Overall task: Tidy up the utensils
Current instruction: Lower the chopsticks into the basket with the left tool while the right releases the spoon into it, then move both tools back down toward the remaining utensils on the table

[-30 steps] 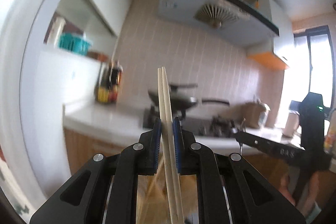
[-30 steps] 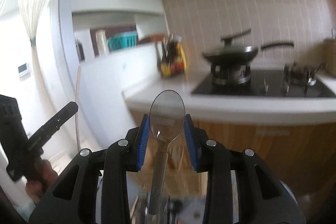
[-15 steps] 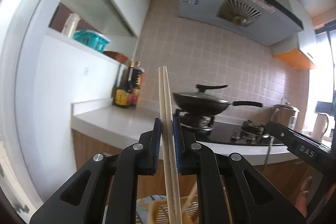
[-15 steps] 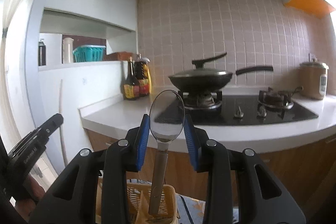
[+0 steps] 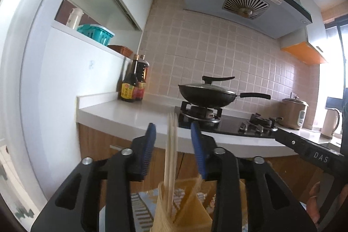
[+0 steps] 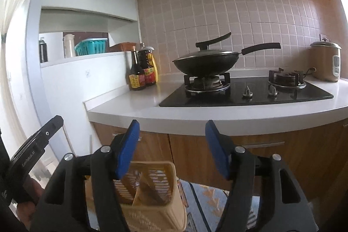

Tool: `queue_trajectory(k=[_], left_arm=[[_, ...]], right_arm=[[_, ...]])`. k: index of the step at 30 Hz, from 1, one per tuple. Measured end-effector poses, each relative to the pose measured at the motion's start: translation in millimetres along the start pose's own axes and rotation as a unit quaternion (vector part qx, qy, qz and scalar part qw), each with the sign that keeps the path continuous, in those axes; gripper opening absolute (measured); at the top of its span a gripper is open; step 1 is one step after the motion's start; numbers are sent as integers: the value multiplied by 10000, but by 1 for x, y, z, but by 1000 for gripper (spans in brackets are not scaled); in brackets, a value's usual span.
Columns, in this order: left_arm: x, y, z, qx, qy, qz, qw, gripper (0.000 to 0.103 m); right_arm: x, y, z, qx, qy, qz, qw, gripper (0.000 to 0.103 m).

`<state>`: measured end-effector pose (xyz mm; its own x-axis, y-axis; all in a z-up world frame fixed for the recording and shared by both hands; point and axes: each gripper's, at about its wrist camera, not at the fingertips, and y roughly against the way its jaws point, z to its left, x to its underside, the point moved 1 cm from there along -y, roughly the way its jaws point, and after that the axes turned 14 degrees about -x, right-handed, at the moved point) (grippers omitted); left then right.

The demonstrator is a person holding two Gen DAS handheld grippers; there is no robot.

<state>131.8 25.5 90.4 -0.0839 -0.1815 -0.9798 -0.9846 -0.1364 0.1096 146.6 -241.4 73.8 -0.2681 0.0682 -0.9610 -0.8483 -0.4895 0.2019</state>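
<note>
Now the chopsticks (image 5: 170, 158) stand straight up in the basket (image 5: 187, 208), right between the left claw's (image 5: 174, 149) opening jaws and touching neither, while the right claw (image 6: 171, 149) opens empty above the same basket.

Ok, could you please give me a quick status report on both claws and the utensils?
Both claws opening: left claw, right claw. Chopsticks loose between left pads, ends in basket. Right claw empty. Nothing in the way.

Daylight's blowing out the window (image 5: 333, 71) at 3 o'clock, glare's bouncing off the worktop (image 6: 139, 104), fisheye's bending and darkening every edge, and the chopsticks (image 5: 170, 158) are smearing with motion blur.
</note>
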Motion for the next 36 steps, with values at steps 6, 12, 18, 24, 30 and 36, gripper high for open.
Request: queue_trajectory(k=[6,12,18,24,30,36], left_arm=[[-12,34,25,144,147,507,9985,46],[-13,56,52,421,326,1672,9845,46],[41,34,59,761,125,3732,9245,45],[118,25,45,893,-555,5005,8593,37],[146,35,29,977,-1173,5226,8388,37],[153,51,6,671,-2197,4778,8479,38]], right_arm=[[-12,40,16,-5,138,415,9990,59],[-8,59,36,75,344,1498,9881,59],[32,33,42,-486,-142,3025,9518,59],[89,-5,31,-789,-836,4119,9040,47],[117,-27,24,-740,-1038,4506,8836,37],[130,-47,27,-564,-952,4668,8774,37]])
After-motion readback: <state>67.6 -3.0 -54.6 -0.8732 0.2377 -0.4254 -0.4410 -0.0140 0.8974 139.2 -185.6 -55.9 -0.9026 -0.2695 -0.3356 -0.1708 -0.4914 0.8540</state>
